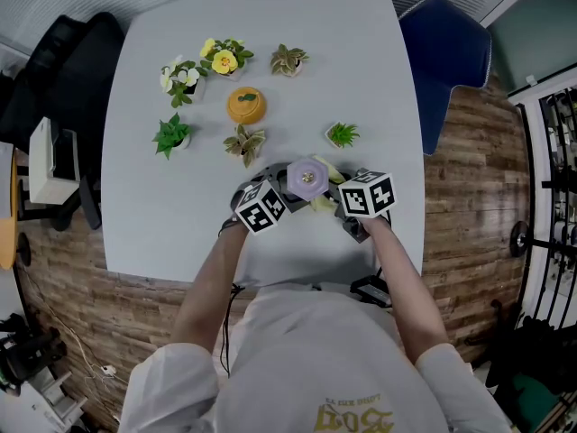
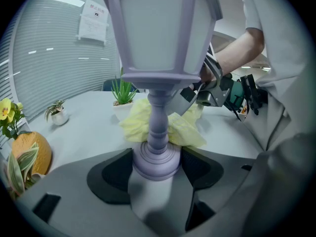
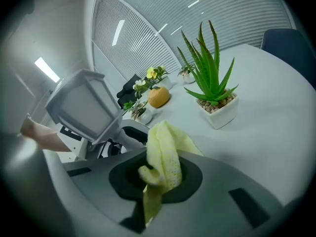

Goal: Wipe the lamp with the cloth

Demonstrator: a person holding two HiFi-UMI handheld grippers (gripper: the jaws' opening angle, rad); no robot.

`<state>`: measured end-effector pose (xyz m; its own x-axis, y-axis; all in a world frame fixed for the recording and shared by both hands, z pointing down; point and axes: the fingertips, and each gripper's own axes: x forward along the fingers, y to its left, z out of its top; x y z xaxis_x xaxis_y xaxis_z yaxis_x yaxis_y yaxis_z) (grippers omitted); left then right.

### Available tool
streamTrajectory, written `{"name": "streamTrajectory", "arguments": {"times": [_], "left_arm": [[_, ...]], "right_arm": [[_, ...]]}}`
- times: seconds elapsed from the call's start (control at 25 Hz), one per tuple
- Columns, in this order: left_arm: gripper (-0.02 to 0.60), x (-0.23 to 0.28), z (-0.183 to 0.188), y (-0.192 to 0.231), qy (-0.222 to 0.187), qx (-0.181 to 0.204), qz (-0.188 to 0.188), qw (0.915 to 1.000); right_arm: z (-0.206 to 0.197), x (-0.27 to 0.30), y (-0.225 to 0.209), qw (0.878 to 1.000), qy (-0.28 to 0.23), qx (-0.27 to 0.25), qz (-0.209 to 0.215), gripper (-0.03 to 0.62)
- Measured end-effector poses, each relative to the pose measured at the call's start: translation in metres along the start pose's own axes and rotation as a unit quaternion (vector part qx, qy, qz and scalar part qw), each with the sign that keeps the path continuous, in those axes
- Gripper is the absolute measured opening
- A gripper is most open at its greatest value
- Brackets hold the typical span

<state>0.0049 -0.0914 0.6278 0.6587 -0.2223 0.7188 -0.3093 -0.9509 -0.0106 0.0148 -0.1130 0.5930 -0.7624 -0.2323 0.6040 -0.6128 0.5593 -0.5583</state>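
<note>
Lamp (image 2: 157,58): a lilac lantern-style piece with a panelled head on a slim turned stem and a round foot. It stands upright near the front edge of the bench (image 1: 180,224), directly before the person.

Left tongs (image 2: 157,168) are closed against the round foot, one jaw on either side, steadying it. Right tongs (image 3: 159,174) are clamped on a bunched yellow cloth (image 3: 165,154), which hangs out past the jaws. The left gripper view shows the cloth lying against the far side of the stem, just above the foot.

Assessment: the lamp looks like light moulded plastic, rigid, smooth and top-heavy, so it is likely to tip or twist if pushed at the head. The foot is the soundest hold. The stem appears thin and should not take side load. The cloth is soft and limp and should conform to the turnings. Wiping seems to be under way at the stem, with the head panels judged not yet done.

A potted aloe (image 3: 210,83) stands near, behind the lamp. Other small plants (image 1: 225,61) lie well apart.
</note>
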Motion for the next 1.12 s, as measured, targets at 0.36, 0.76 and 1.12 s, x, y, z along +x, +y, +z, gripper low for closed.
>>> {"name": "streamTrajectory", "arguments": {"times": [0.36, 0.76, 1.12], "left_arm": [[0.304, 0.0, 0.001, 0.0, 0.001, 0.0, 0.0, 1.0], [0.304, 0.0, 0.0, 0.0, 0.002, 0.0, 0.0, 1.0], [0.304, 0.001, 0.0, 0.0, 0.003, -0.001, -0.001, 1.0]], "right_arm": [[-0.002, -0.008, 0.012, 1.0, -0.002, -0.021, 0.017, 0.031], [0.014, -0.023, 0.03, 0.996, -0.05, -0.047, 0.051, 0.031], [0.013, -0.03, 0.04, 0.991, -0.058, -0.111, 0.045, 0.031]]}}
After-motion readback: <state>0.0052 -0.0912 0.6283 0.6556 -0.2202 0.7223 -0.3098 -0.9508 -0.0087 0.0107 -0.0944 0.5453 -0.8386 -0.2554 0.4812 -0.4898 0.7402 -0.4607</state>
